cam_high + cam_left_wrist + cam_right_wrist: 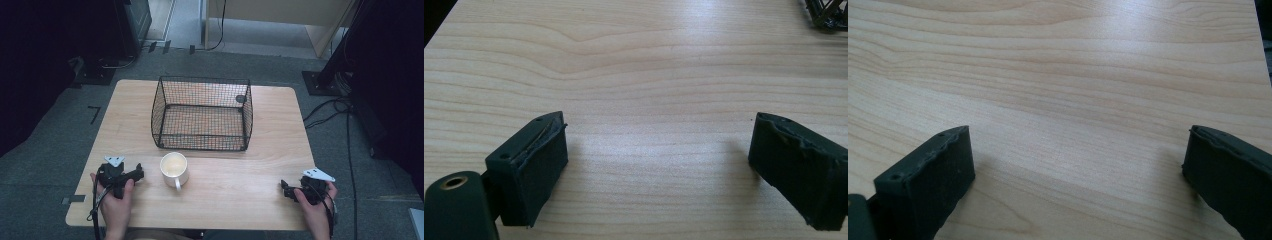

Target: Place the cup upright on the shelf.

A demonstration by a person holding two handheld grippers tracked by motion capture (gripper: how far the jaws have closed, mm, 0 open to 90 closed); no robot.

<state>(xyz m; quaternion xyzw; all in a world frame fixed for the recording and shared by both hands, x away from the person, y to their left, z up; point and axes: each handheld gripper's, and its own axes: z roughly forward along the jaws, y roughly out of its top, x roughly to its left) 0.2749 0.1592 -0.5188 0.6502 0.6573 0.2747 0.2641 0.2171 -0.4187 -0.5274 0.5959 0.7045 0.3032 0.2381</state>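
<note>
Mug (173, 167) & basket (202, 113) block centre; table (240, 195) sides free.

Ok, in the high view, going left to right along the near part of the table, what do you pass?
Left tongs in the person's left hand → white mug → right tongs in the right hand. The black wire basket stands farther back, behind the mug.

Lab or recording studio, not home. Small wooden desk (270, 130) stands alone on grey carpet floor (60, 130). Black equipment stands (330, 70) at far left and right, cables (345, 130) trailing across floor at right, dark curtained edges both sides.
</note>
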